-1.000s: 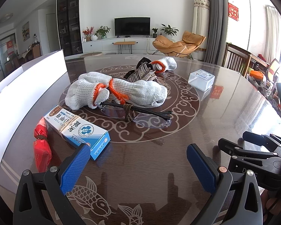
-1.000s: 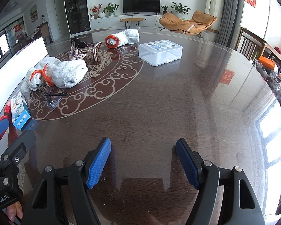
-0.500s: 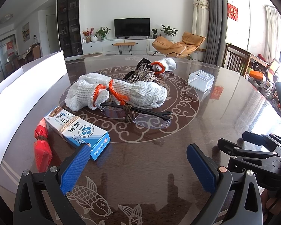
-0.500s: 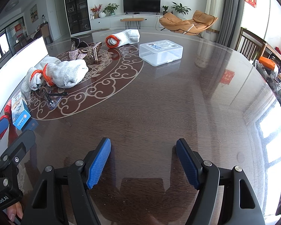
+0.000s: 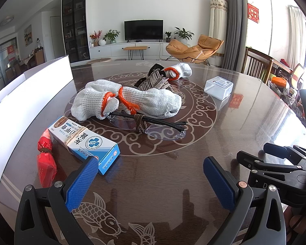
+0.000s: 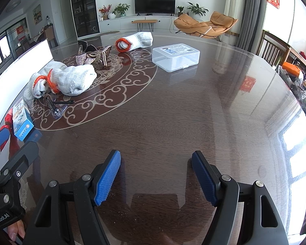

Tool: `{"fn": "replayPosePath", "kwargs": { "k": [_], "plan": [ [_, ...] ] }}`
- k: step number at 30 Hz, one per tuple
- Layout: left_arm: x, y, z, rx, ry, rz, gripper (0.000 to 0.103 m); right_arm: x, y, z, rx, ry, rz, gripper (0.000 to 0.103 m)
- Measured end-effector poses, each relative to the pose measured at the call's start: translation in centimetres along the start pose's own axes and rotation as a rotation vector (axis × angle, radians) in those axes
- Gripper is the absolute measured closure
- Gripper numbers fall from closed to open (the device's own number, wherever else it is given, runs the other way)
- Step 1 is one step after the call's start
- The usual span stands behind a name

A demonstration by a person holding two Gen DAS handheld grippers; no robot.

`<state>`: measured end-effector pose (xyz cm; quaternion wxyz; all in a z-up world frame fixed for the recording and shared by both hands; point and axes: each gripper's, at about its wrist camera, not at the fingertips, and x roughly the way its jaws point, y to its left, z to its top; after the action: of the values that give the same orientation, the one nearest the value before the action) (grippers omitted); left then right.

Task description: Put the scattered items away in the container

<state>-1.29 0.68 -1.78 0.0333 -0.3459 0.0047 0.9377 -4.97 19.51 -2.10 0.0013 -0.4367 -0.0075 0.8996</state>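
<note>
No item is yet held, both the left gripper (image 5: 149,178) and right gripper (image 6: 156,178) being spread empty over the counter (image 6: 173,112); the box (image 5: 84,139), just beside the left fingers (image 5: 81,183), is judged the next pickup, the closed container (image 6: 175,56) needing opening first.

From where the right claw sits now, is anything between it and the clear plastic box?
Nothing visible does. The right claw is open over bare table, and the stretch up to the clear plastic box holds no items. The gloves and glasses lie off to the left. The box's lid looks closed.
</note>
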Motion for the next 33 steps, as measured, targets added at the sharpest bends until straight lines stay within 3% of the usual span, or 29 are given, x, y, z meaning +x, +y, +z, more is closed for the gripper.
{"fn": "replayPosePath", "kwargs": {
  "k": [33],
  "plan": [
    [-0.17, -0.19, 0.05, 0.012, -0.001, 0.002, 0.0, 0.0, 0.29, -0.02, -0.004, 0.001, 0.001, 0.03]
  ]
}}
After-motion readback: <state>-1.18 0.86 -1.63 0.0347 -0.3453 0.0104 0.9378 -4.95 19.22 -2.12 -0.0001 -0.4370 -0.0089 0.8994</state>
